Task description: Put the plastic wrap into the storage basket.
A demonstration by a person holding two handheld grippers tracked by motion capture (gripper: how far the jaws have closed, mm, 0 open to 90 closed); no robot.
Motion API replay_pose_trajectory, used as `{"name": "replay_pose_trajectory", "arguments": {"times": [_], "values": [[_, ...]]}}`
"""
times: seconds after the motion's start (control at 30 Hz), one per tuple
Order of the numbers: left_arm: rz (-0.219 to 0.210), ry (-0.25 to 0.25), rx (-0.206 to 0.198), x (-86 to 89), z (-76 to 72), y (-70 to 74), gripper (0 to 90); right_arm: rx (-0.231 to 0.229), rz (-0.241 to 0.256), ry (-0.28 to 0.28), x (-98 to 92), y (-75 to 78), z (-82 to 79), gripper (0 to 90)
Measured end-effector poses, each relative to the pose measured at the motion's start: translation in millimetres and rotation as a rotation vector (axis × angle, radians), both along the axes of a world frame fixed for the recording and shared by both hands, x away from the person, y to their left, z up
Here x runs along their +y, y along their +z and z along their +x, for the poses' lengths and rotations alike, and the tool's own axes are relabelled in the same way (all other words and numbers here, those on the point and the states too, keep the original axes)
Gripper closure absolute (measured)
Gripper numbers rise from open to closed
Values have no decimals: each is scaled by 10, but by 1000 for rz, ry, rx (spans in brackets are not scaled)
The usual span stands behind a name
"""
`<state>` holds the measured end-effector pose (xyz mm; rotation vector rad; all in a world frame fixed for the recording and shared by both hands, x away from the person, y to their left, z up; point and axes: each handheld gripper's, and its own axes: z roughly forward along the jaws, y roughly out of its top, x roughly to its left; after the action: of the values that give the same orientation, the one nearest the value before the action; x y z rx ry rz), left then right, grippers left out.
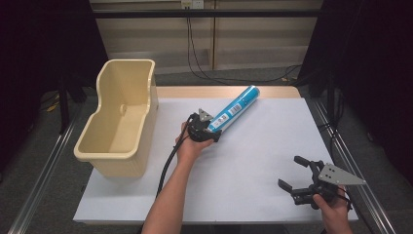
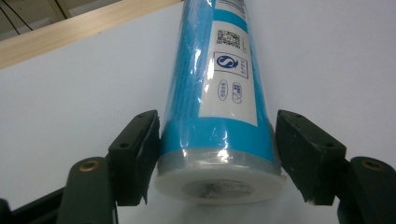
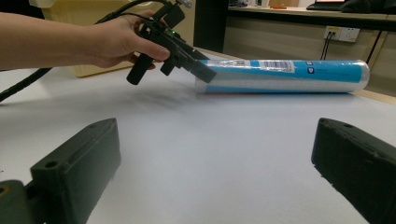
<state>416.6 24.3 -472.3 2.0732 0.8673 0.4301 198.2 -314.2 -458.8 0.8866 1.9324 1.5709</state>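
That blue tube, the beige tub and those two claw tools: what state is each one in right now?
Blue tube: lying on its side on the white table, wrapped in clear film, its near end between the left claw's jaws.
Beige tub: upright at the table's left edge, nothing visible inside.
Left gripper: jaws around the tube's end; firm clamping cannot be told.
Right gripper: jaws open, holding nothing, apart from the tube.
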Motion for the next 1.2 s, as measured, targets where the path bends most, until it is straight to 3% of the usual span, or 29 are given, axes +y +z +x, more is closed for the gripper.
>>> {"name": "replay_pose_trajectory", "arguments": {"times": [0.2, 0.27, 0.3, 0.33, 0.37, 0.4, 0.43, 0.53, 0.57, 0.6, 0.63, 0.7, 0.73, 0.8, 0.9, 1.03, 1.13, 1.2], "values": [[-17, 7, 26, 167, -232, 36, 325, 4, -1, 0, 5, 5, -15, 8], [-15, 9, 47, 326, -382, 107, 372, 1, -5, 3, 14, 4, -14, 8], [31, 24, 73, 405, -425, 162, 596, 2, -6, 6, 17, 4, -13, 8], [31, 24, 73, 405, -425, 162, 750, 2, -6, 6, 17, 4, -13, 8], [6, 49, 85, 589, -454, 150, 707, 4, -8, 9, 27, 0, -10, 8], [6, 49, 85, 589, -454, 150, 598, 3, -11, 9, 34, -1, -4, 8], [-47, 66, 59, 694, -445, 168, 448, 1, -13, 9, 39, -1, 0, 8], [-89, 39, 8, 631, -428, 237, 362, -1, -12, 8, 61, 13, 17, 8], [-89, 39, 8, 631, -428, 237, 306, -1, -12, 8, 61, 13, 17, 8], [-104, 34, 9, 576, -408, 228, 306, -2, -11, 9, 67, 18, 24, 8], [-93, 33, -10, 464, -362, 156, 258, -2, -10, 10, 80, 17, 39, 8], [-87, 42, -12, 427, -328, 109, 188, 3, -10, 12, 89, 8, 43, 8], [-107, 59, -1, 395, -294, 60, 188, 3, -10, 12, 89, 8, 43, 8], [-72, 81, 4, 313, -188, -33, 157, 1, -15, 16, 87, 5, 39, 8], [-78, 81, 10, 244, -109, -53, 164, -1, -14, 18, 70, 6, 45, 8], [-47, 71, 43, 167, -43, -81, 204, 2, -11, 15, 60, 5, 53, 8], [-40, 70, 53, 162, -37, -107, 303, 1, -11, 12, 62, 9, 47, 9], [-35, 67, 55, 163, -44, -108, 309, 1, -10, 12, 62, 10, 43, 9]]}}
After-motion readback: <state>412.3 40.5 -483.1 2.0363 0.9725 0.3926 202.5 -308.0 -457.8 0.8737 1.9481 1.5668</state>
